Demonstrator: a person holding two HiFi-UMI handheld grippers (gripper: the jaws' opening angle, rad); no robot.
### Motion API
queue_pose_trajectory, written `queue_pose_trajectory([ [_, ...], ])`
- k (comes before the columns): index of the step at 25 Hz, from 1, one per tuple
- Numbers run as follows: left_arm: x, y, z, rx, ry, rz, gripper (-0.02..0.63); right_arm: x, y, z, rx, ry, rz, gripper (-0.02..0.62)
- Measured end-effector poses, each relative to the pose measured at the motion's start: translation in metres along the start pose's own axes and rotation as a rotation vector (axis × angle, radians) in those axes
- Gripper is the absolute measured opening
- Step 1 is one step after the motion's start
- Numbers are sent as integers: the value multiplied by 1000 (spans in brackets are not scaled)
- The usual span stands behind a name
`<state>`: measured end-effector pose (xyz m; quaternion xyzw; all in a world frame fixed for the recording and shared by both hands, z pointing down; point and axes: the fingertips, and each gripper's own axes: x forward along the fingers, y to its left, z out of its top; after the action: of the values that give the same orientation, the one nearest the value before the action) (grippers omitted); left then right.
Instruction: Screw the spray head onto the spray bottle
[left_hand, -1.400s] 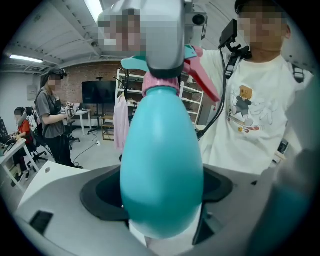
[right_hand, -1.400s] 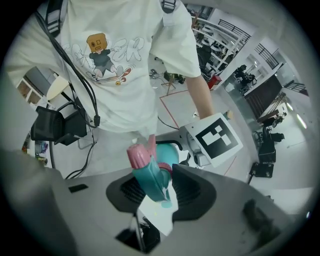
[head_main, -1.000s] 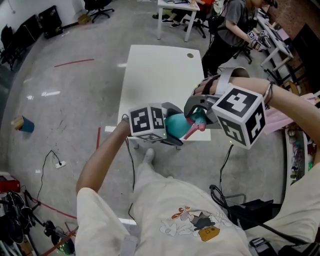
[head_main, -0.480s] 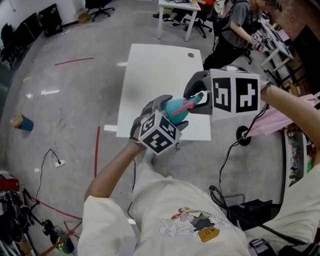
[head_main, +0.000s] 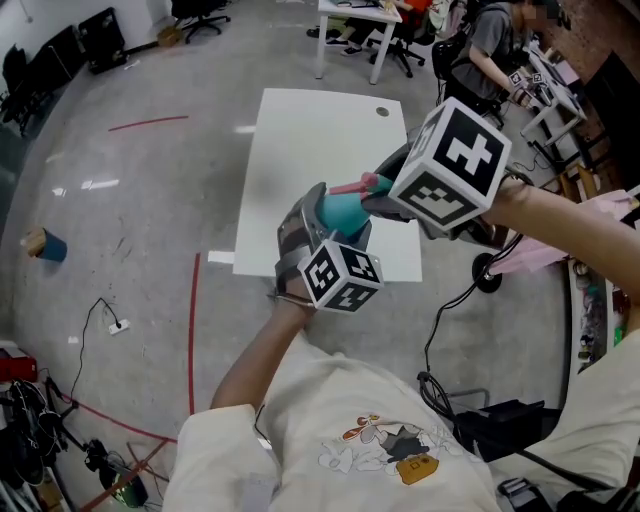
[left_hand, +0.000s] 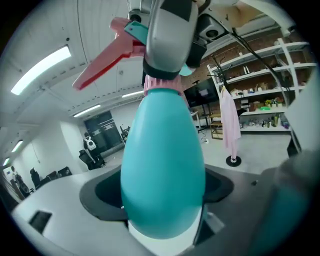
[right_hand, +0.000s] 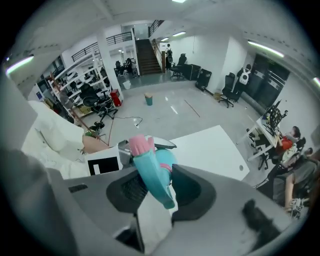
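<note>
Table (head_main: 300, 140), one, white, at twelve o'clock behind one teal spray bottle (head_main: 347, 212) clenched by left gripper (head_main: 322, 218); right gripper (head_main: 385, 198) grasps the single spray head (head_main: 362, 185).

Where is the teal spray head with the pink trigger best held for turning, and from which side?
Grip the teal spray head across its flat sides, coming from its top, in line with the teal egg-shaped bottle. Its pink trigger juts sideways; stay clear of it.

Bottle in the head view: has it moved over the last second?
Yes. The bottle has shifted up the picture, from the table's near edge to farther over its top.
</note>
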<state>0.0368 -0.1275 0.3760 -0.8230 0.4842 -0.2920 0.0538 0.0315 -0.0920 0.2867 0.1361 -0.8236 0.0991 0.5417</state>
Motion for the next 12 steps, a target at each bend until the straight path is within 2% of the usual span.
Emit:
queue_pose_trajectory([
  [2, 1, -1, 1, -3, -4, -5, 420, -1, 0, 0, 5, -11, -5, 130],
  [5, 2, -6, 3, -22, -31, -57, 420, 2, 4, -7, -40, 6, -2, 137],
  [7, 4, -9, 3, -24, -45, -105, 420, -1, 6, -9, -90, 17, -1, 188],
  [12, 6, -11, -8, -7, -44, -289, 420, -25, 1, -8, -376, 28, -83, 207],
])
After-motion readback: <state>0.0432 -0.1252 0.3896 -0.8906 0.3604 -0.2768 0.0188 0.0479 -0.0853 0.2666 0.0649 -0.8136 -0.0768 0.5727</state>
